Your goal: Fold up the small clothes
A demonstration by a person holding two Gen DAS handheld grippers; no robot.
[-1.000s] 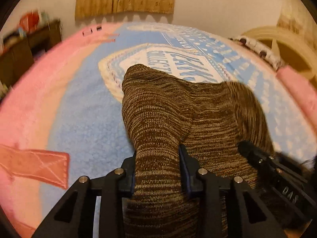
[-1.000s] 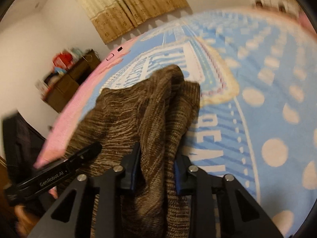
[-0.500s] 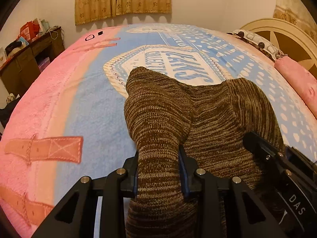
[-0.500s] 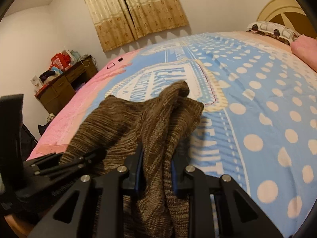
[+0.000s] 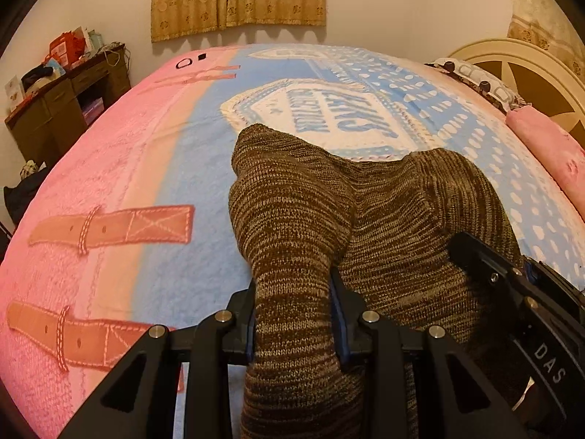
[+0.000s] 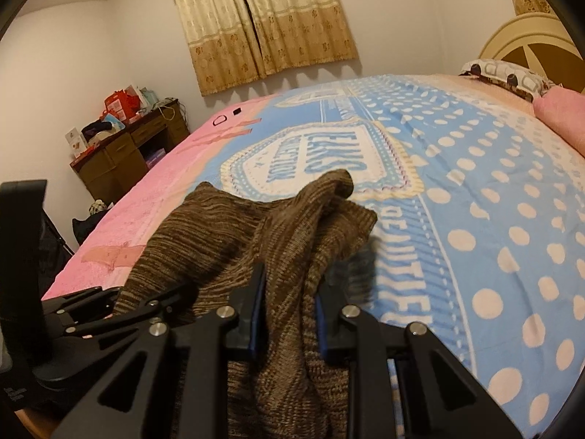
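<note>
Brown knit (image 5: 303,219), bunched over the bed's (image 5: 182,168) near edge, is pinched by both the left hand-held gripper (image 5: 294,314) and the right hand-held gripper (image 6: 287,314), so uneven pulling could skew the fold or slip a bunched corner free.

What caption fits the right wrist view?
Right gripper clamps a brown knit garment over a blue dotted blanket.

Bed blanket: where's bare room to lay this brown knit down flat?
Ahead of the brown knit garment, the blue blanket lies bare around the white lettered badge. The polka-dot stretch on the right is bare up to the pink pillow. The pink strip left is free. Crowded: near edge, where left gripper and right gripper clamp cloth.
</note>
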